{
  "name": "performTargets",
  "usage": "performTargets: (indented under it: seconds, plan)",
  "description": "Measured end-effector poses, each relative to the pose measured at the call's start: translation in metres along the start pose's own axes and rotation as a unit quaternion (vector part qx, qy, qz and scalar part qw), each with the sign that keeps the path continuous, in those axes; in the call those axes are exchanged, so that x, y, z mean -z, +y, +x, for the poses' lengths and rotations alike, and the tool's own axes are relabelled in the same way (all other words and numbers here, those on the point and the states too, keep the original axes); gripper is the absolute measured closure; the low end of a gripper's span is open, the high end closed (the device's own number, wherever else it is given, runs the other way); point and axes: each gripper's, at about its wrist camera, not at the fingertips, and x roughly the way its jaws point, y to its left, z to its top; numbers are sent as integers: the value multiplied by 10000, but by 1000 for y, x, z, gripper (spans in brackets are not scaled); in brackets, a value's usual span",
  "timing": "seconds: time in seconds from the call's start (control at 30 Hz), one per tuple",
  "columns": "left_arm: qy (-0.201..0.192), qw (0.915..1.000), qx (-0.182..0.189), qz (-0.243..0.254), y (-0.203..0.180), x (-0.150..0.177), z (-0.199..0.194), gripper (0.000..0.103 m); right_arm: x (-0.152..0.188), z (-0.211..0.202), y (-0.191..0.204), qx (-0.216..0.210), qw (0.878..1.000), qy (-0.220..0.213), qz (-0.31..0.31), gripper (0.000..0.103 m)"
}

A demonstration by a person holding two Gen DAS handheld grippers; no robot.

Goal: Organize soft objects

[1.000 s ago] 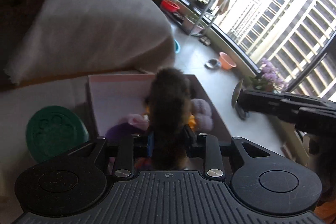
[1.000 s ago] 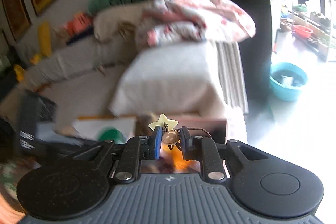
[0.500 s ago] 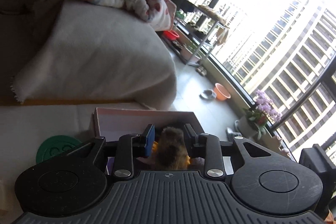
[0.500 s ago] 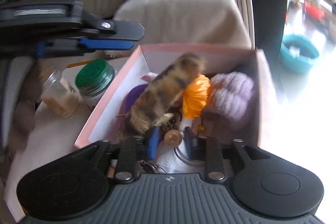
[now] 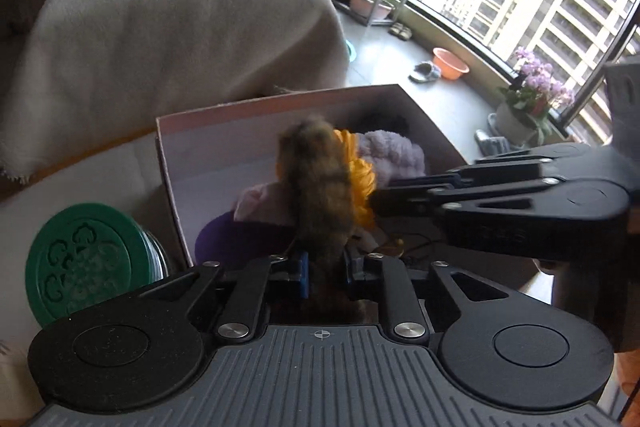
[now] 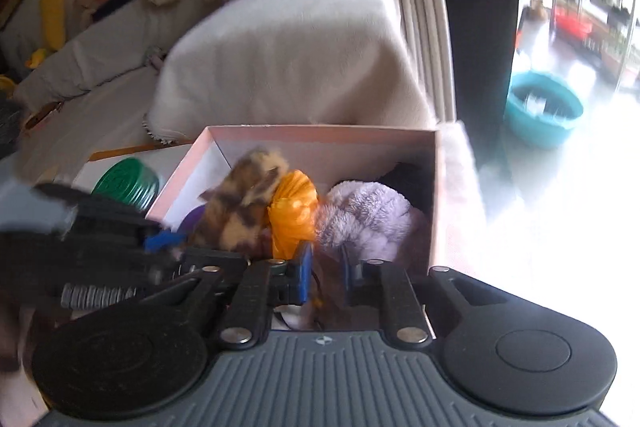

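Note:
A pink box [image 5: 224, 115] with a white inside holds an orange bundle [image 5: 362, 179], a lavender fluffy toy [image 5: 396, 155] and a purple item [image 5: 224, 239]. My left gripper [image 5: 325, 271] has its jaws closing on the lower end of a brown furry toy [image 5: 316, 179], which stands up over the box. The right gripper [image 5: 374, 199] reaches in from the right, beside the orange bundle. In the right wrist view its jaws [image 6: 326, 277] are closing to a narrow gap over the box's near end, with nothing clearly gripped. A small gold charm [image 5: 394, 246] lies on the box floor.
A jar with a green lid [image 5: 88, 263] stands just left of the box. Behind the box rises a sofa arm under a cream throw [image 5: 160, 27]. A teal basin [image 6: 544, 111] sits on the floor to the right, by the window.
My left gripper sank toward the box with the brown toy still in it. The right gripper let go of the gold charm, which lies in the box, and drew its jaws together again.

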Motion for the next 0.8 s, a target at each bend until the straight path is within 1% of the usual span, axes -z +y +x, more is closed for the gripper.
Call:
performTargets:
  seconds: [0.03, 0.07, 0.1, 0.2, 0.27, 0.3, 0.33, 0.4, 0.43, 0.47, 0.53, 0.6, 0.7, 0.73, 0.8]
  plan:
    - [-38, 9999, -146, 21, 0, -3, 1, 81, -3, 8, 0, -62, 9999, 89, 88, 91]
    - [-66, 9995, -311, 24, 0, -6, 3, 81, -5, 13, -1, -66, 9998, 122, 139, 91]
    - [-75, 9991, -409, 6, 1, -10, 5, 83, -5, 15, 0, -37, 9997, 131, 180, 92]
    - [-80, 9996, -230, -156, 0, -13, 3, 80, 3, 3, 1, -100, 9996, 4, 283, 91]
    - [-286, 9994, -138, -158, -4, -11, -10, 80, 11, -19, 1, -148, 9992, -248, 271, 89]
    - [-460, 9988, -120, -142, -5, -8, -21, 80, 17, -32, 1, -128, 9988, -429, 220, 82]
    - [-661, 9977, -112, -117, -7, -4, -35, 80, 24, -45, 2, -75, 9979, -624, 172, 72]
    - [-1089, 9939, -134, -64, -12, 6, -65, 80, 35, -69, 6, 50, 9949, -997, 105, 62]
    - [-1225, 9923, -153, -47, -15, 11, -77, 80, 41, -80, 8, 80, 9936, -1122, 57, 61]
    - [-1278, 9917, -155, -35, -20, 15, -86, 80, 47, -89, 10, 108, 9926, -1206, 4, 60]
    - [-1273, 9917, -157, -17, -28, 24, -104, 80, 60, -106, 18, 253, 9902, -1371, -46, 60]
    - [-1312, 9911, -233, 11, -34, 46, -120, 80, 76, -120, 26, 359, 9877, -1515, -121, 60]
    - [-1291, 9903, -499, 85, -40, 95, -145, 79, 102, -138, 35, 295, 9869, -1567, -249, 57]
    - [-1208, 9906, -636, 91, -41, 113, -146, 79, 113, -140, 39, 248, 9872, -1548, -280, 55]
    - [-835, 9915, -990, 78, -39, 150, -147, 79, 135, -140, 48, 183, 9890, -1439, -281, 51]
